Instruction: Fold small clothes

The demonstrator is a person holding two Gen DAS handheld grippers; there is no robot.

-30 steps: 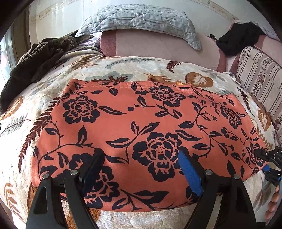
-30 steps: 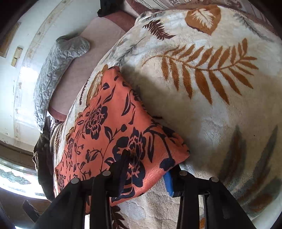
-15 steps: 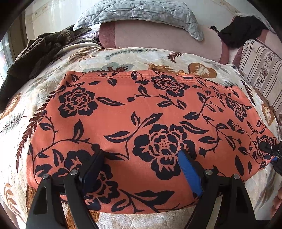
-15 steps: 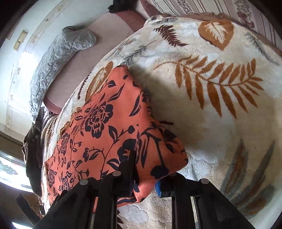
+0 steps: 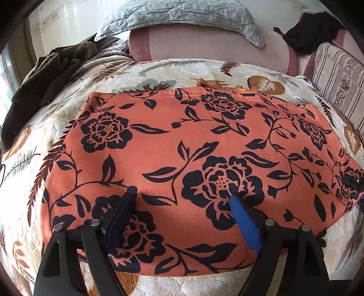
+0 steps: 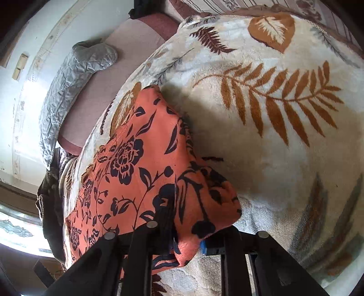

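- Left tool (image 5: 182,200): its jaws stand wide apart and grip nothing. It hangs over the near long edge of the orange floral garment (image 5: 193,148), low in the left wrist view, with both fingertips down by the cloth; whether they touch it I cannot tell.
- The garment lies flat on the leaf-patterned blanket (image 5: 159,72) of the bed. Its long axis runs left to right across the left wrist view, so its far long edge sits toward the upper part of the frame, straight ahead of the left tool.
- Right tool (image 6: 184,236): at the bottom centre of the right wrist view its jaws are closing, with the garment's near right-hand corner (image 6: 204,218) bunched between them.
- The relation that matters, in my judgement: the right tool has the corner at the cloth's right end, the left tool is nearer the middle of the same near edge, and a fold would carry that edge up-frame toward the far edge.
- Count: one garment, two tools, one blanket, one grey quilted pillow (image 5: 182,16) at upper centre, one brown fleece heap (image 5: 45,75) at upper left, one black cloth (image 5: 314,29) at upper right.
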